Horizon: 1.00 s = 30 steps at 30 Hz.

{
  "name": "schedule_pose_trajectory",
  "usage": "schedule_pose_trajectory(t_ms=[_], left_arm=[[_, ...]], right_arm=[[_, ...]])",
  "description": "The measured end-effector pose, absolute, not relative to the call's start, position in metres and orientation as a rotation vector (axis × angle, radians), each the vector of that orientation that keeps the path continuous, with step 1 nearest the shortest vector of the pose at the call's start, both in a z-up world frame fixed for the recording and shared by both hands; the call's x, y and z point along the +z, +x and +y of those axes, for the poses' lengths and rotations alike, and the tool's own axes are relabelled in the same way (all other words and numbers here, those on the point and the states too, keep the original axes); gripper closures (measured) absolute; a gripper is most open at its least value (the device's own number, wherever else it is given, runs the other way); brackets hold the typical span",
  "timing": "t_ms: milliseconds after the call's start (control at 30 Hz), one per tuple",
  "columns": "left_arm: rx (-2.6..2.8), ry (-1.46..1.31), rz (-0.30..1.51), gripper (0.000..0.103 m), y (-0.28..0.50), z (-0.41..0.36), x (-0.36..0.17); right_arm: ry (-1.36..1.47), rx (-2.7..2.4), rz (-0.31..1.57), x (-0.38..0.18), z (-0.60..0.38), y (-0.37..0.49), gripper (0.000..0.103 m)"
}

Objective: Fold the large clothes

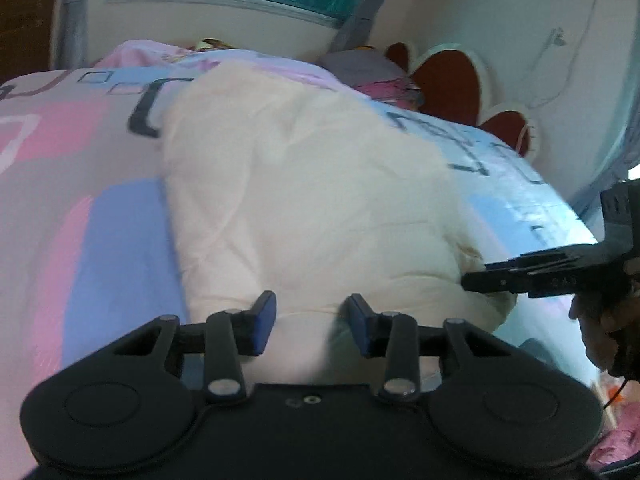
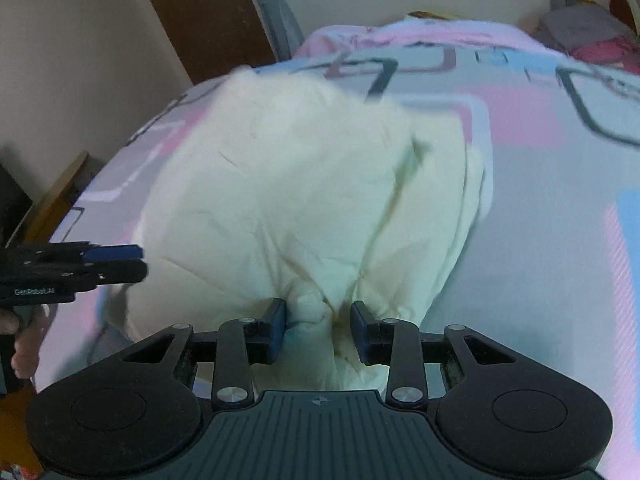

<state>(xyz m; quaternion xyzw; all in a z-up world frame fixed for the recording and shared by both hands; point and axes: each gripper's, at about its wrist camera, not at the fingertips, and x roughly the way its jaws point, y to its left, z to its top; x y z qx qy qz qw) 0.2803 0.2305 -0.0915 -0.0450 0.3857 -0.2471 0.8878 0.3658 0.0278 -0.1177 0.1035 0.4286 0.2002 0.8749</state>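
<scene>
So the left wrist view gets stuff the right one misses: the scalloped red headboard (image 1: 448, 80) at the far right and a white cable (image 1: 560, 64) trailing down the wall. It also catches the right gripper (image 1: 474, 278) side-on, nosed into the garment's near right corner. The right wrist view instead has a brown door (image 2: 208, 12) and a wooden piece of furniture (image 2: 60, 192) off the bed's left edge, plus the left gripper (image 2: 138, 262) side-on.

The cream garment (image 1: 304, 184) lies crumpled on the bed (image 1: 60, 184) (pink, blue and grey patterned sheet), puffy, creased, edges blurred.

Left gripper's fingers (image 1: 264, 320) stand apart with cloth between them; can't tell if they actually pinch it. Right gripper's fingers (image 2: 276, 326) are clamped on a bunched wad of the hem, folds fanning away from it.
</scene>
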Motion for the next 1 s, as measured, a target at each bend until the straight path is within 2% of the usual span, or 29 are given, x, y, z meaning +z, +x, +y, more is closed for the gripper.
schedule_pose_trajectory(t_ms=[500, 667, 800, 867, 1000], left_arm=[[-0.334, -0.096, 0.829, 0.067, 0.237, 0.236, -0.094], [-0.302, -0.080, 0.758, 0.067, 0.236, 0.228, -0.073], [-0.296, -0.085, 0.717, 0.059, 0.235, 0.216, -0.062], [-0.299, -0.068, 0.686, 0.046, 0.241, 0.206, -0.054], [-0.324, -0.063, 0.661, 0.046, 0.270, 0.180, -0.043]], right_arm=[[0.270, 0.406, 0.911, -0.110, 0.013, 0.333, 0.069], [0.229, 0.431, 0.770, -0.071, 0.004, 0.339, 0.069], [0.246, 0.440, 0.734, -0.056, -0.001, 0.345, 0.069], [0.198, 0.427, 0.700, -0.050, 0.007, 0.351, 0.069], [0.189, 0.380, 0.717, -0.052, 0.021, 0.391, 0.069]])
